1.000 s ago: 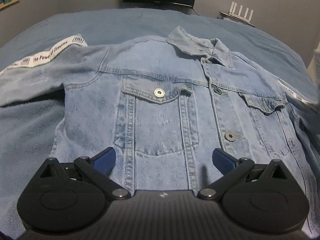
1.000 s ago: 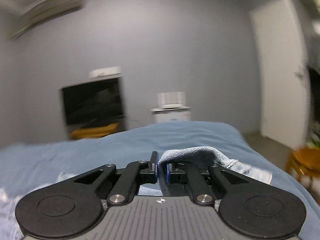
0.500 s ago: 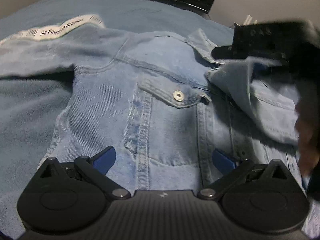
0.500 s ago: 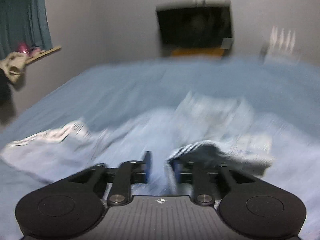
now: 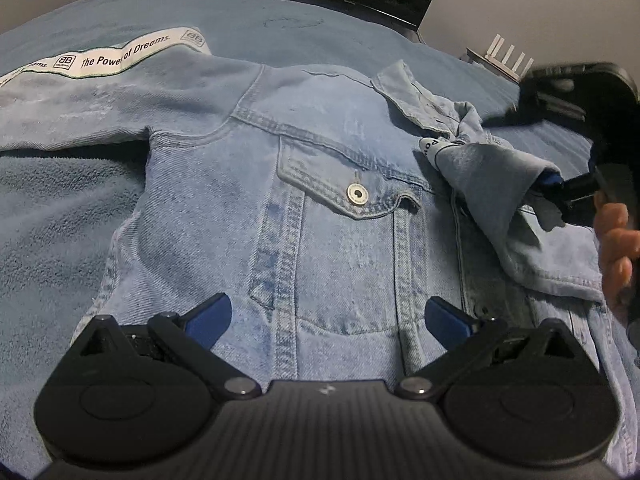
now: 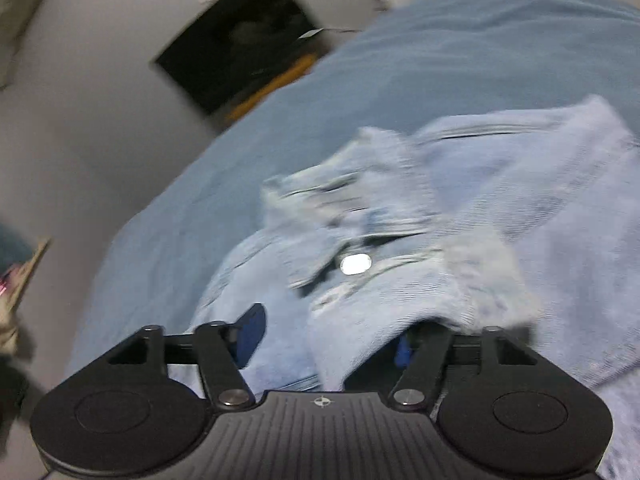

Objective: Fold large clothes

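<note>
Your denim jacket (image 5: 328, 216) lies front-up on the bed (image 5: 60, 208), spread over the blue blanket, collar toward the far wall. One sleeve stretches out flat on the left of the left wrist view, its white printed band (image 5: 120, 54) facing up. The other sleeve (image 5: 504, 184) is folded across the chest, its cuff draped over one finger of your right gripper (image 6: 328, 336).

Your left gripper (image 5: 328, 314) hovers over the lower front of the jacket with its jaws wide apart and nothing between them. Your right gripper's jaws have just been opening and stand about halfway apart; the cuff hangs on the right-hand finger but the pads do not press on it. Your hand (image 5: 618, 256) shows at the right edge of the left wrist view. The chest pocket's flap lies shut under its metal button (image 5: 357, 194).
</note>
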`<state>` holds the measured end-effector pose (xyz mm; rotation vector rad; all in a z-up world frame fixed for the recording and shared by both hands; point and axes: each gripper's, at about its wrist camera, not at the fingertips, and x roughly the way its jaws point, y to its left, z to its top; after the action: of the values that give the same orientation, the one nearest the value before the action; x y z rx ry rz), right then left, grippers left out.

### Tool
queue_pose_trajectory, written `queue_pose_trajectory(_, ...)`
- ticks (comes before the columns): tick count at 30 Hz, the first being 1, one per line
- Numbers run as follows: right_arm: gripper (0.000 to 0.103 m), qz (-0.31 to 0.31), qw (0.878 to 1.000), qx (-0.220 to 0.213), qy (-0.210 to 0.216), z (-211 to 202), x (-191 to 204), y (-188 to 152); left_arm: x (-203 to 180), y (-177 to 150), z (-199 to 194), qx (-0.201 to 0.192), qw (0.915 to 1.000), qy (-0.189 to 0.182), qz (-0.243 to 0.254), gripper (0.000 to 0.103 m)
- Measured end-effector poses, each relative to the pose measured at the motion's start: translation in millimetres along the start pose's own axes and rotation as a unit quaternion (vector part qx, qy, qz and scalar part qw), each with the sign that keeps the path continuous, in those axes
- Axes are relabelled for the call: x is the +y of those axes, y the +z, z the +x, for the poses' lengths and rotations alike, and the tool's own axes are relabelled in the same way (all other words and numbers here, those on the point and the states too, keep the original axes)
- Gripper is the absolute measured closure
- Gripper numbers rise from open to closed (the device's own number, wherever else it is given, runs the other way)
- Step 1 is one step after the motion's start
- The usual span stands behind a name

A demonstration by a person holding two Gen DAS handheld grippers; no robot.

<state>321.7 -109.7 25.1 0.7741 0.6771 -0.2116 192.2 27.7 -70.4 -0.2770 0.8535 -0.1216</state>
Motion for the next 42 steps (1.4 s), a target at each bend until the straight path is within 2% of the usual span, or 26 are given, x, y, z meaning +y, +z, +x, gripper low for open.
queue_pose_trajectory(1, 0.059, -0.004, 1.0, 0.002, -0.003, 0.1, 0.4, -0.3, -0.5, 0.0, 0.0, 0.0, 1.0, 0.0, 0.001, 0.0)
queue_pose_trajectory(2, 0.073, -0.017, 1.0, 0.006, -0.001, 2.4, 4.4, -1.0, -0.9, 0.0, -0.3, 0.0, 1.0, 0.0, 0.002, 0.0)
queue_pose_trajectory(3, 0.081, -0.034, 0.999, 0.004, 0.008, 0.3, 9.6, -3.0, -0.7, 0.0, -0.2, -0.001, 1.0, 0.0, 0.002, 0.0)
queue_pose_trajectory(5, 0.084, -0.093, 0.995, -0.009, 0.042, -11.6, 27.6, -10.5, -0.3, -0.1, -1.1, -0.002, 1.0, -0.002, 0.002, 0.0)
queue_pose_trajectory(7, 0.083, -0.181, 0.981, -0.02, 0.072, -25.0, 54.2, -24.3, -0.3, 0.2, -1.2, -0.002, 1.0, -0.002, 0.001, 0.0)
queue_pose_trajectory(8, 0.077, -0.224, 0.97, -0.019, 0.09, -31.4, 66.4, -32.2, -0.2, 0.3, -1.2, -0.001, 1.0, -0.002, 0.001, 0.0)
queue_pose_trajectory(9, 0.062, -0.255, 0.961, -0.009, 0.108, -36.1, 75.8, -39.7, 0.0, 0.5, -1.5, -0.001, 1.0, -0.003, 0.0, 0.0)
queue_pose_trajectory(10, 0.053, -0.279, 0.951, 0.01, 0.129, -39.5, 83.7, -47.0, 0.1, 0.7, -1.9, -0.002, 1.0, -0.003, 0.0, 0.0)
queue_pose_trajectory(11, 0.038, -0.294, 0.944, 0.03, 0.146, -42.0, 88.9, -51.8, 0.3, 0.9, -2.4, -0.002, 1.0, -0.004, -0.001, 0.0)
queue_pose_trajectory(12, 0.033, -0.308, 0.937, 0.046, 0.159, -44.4, 92.6, -56.3, 0.2, 1.3, -2.4, -0.002, 1.0, -0.005, -0.002, 0.0)
queue_pose_trajectory(14, 0.034, -0.322, 0.931, 0.053, 0.161, -52.7, 94.5, -61.1, 0.9, 2.3, -2.8, -0.002, 1.0, -0.006, -0.005, 0.0)
queue_pose_trajectory(16, 0.033, -0.319, 0.935, 0.046, 0.15, -61.4, 87.6, -59.6, 1.9, 3.3, -4.1, -0.003, 0.9999, -0.007, -0.008, 0.0)
queue_pose_trajectory(19, 0.029, -0.275, 0.953, 0.029, 0.122, -74.9, 57.2, -50.5, 7.3, 9.4, -6.3, -0.012, 0.9998, -0.011, -0.014, 0.0)
queue_pose_trajectory(21, 0.026, -0.246, 0.964, 0.015, 0.1, -88.6, 28.5, -44.9, 11.0, 19.0, -10.0, -0.033, 0.9994, -0.008, 0.002, 0.0)
queue_pose_trajectory(24, 0.023, -0.234, 0.971, -0.014, 0.048, -113.2, -18.2, -40.0, 15.3, 39.9, -12.5, -0.066, 0.9972, -0.009, 0.033, 0.0)
queue_pose_trajectory(27, 0.021, -0.251, 0.967, -0.04, -0.014, -136.0, -65.4, -40.8, 22.9, 57.2, -5.9, -0.077, 0.9959, -0.035, 0.031, 0.001)
queue_pose_trajectory(29, 0.02, -0.269, 0.961, -0.045, -0.046, -152.4, -94.0, -45.2, 28.7, 63.3, 2.5, -0.072, 0.9955, -0.056, 0.023, 0.01)
queue_pose_trajectory(30, 0.02, -0.28, 0.957, -0.046, -0.06, -159.6, -107.3, -48.0, 29.9, 65.7, 6.5, -0.07, 0.9955, -0.059, 0.023, 0.011)
queue_pose_trajectory(33, 0.02, -0.302, 0.948, -0.051, -0.091, -169.2, -141.6, -57.5, 37.5, 66.5, 19.9, -0.075, 0.9953, -0.057, 0.021, 0.026)
queue_pose_trajectory(35, 0.02, -0.28, 0.954, -0.045, -0.095, -171.0, -159.3, -57.1, 44.0, 68.8, 28.3, -0.079, 0.9954, -0.055, 0.009, 0.038)
queue_pose_trajectory(38, 0.02, -0.24, 0.968, -0.031, -0.065, -162.9, -171.8, -53.4, 45.8, 71.3, 34.7, -0.093, 0.994, -0.056, 0.013, 0.045)
queue_pose_trajectory(40, 0.02, -0.248, 0.966, -0.037, -0.056, -158.3, -169.0, -55.2, 41.6, 69.8, 39.0, -0.091, 0.9944, -0.045, 0.028, 0.045)
queue_pose_trajectory(42, 0.02, -0.273, 0.959, -0.041, -0.062, -156.5, -162.9, -58.7, 39.1, 68.3, 44.2, -0.078, 0.9955, -0.039, 0.039, 0.045)
